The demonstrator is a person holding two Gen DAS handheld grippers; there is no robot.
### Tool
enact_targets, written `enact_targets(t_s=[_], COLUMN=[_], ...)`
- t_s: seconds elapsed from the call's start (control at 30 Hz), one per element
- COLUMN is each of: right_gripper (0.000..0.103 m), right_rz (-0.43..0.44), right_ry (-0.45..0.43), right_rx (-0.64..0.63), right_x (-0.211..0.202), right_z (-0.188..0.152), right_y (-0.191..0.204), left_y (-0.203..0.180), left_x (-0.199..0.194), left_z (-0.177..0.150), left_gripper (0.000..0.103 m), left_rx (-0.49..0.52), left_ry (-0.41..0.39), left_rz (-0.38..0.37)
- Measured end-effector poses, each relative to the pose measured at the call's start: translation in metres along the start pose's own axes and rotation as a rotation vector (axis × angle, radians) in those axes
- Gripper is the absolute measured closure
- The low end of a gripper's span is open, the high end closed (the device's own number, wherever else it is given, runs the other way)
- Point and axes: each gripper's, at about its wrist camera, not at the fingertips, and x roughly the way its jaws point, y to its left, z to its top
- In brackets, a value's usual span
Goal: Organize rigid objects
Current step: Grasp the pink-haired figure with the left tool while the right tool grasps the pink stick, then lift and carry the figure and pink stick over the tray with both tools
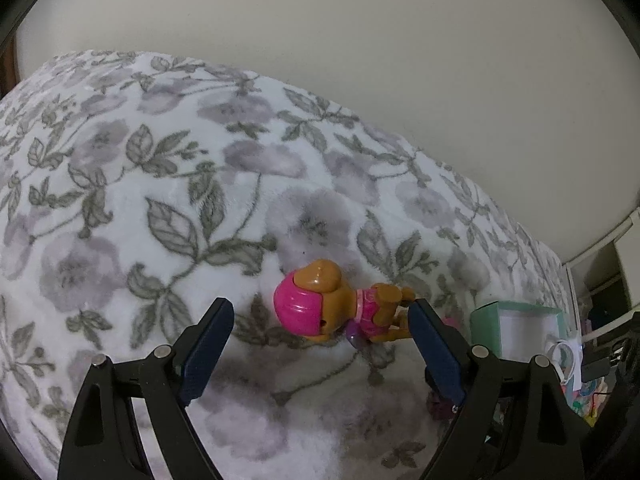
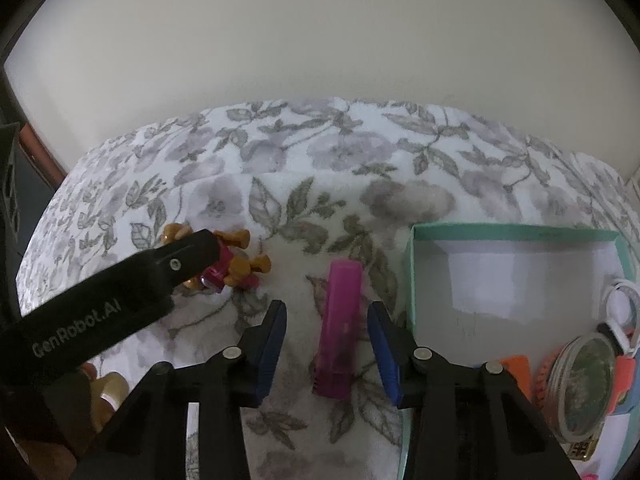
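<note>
The toy dog figure (image 1: 320, 306), brown with a pink helmet, lies on its side on the floral blanket (image 1: 160, 200), right between the widely parted fingers of the left gripper (image 1: 322, 312), whose right pad sits just at the toy's legs without clamping. Over on the right, a pink bar-shaped object (image 2: 339, 320) lies lengthwise between the fingers of the right gripper (image 2: 328, 312); they stand apart from it, a gap showing on both sides. Just beside it sits the teal box (image 2: 412, 280), holding a watch (image 2: 580, 384) and a white cable (image 2: 620, 300).
</note>
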Motion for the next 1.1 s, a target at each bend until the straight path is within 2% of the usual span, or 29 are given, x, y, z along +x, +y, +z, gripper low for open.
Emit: enact_targets(t_s=[0.1, 0.17, 0.3, 0.33, 0.37, 0.4, 0.53, 0.67, 0.9, 1.1], right_gripper=[0.064, 0.064, 0.065, 0.065, 0.065, 0.065, 0.065, 0.072, 0.077, 0.082], right_rz=[-0.004, -0.005, 0.002, -0.004, -0.009, -0.013, -0.022, -0.044, -0.071, -0.027], right_ry=[0.004, 0.005, 0.013, 0.011, 0.011, 0.011, 0.010, 0.012, 0.006, 0.015], right_rx=[0.002, -0.002, -0.011, -0.016, -0.021, -0.024, -0.033, -0.053, -0.095, -0.077], right_x=[0.003, 0.003, 0.005, 0.005, 0.005, 0.005, 0.006, 0.007, 0.008, 0.004], right_z=[-0.002, -0.003, -0.005, -0.005, -0.006, -0.006, -0.006, -0.007, -0.012, -0.013], right_y=[0.001, 0.002, 0.004, 0.005, 0.006, 0.007, 0.007, 0.010, 0.015, 0.010], left_y=[0.002, 0.003, 0.005, 0.005, 0.006, 0.007, 0.004, 0.002, 0.003, 0.004], left_x=[0.002, 0.004, 0.005, 0.005, 0.004, 0.003, 0.002, 0.002, 0.000, -0.002], left_z=[-0.002, -0.002, -0.004, -0.004, -0.004, -0.004, -0.005, -0.004, -0.003, -0.002], left_gripper=[0.015, 0.020, 0.021, 0.025, 0.035, 0.038, 0.038, 0.038, 0.038, 0.038], left_rx=[-0.009, -0.015, -0.024, -0.028, -0.031, -0.037, -0.018, -0.018, -0.022, -0.029], left_ry=[-0.010, -0.011, -0.019, -0.023, -0.026, -0.029, -0.030, -0.023, -0.009, 0.009], left_rz=[-0.018, -0.022, -0.028, -0.032, -0.045, -0.064, -0.054, -0.052, -0.037, -0.021])
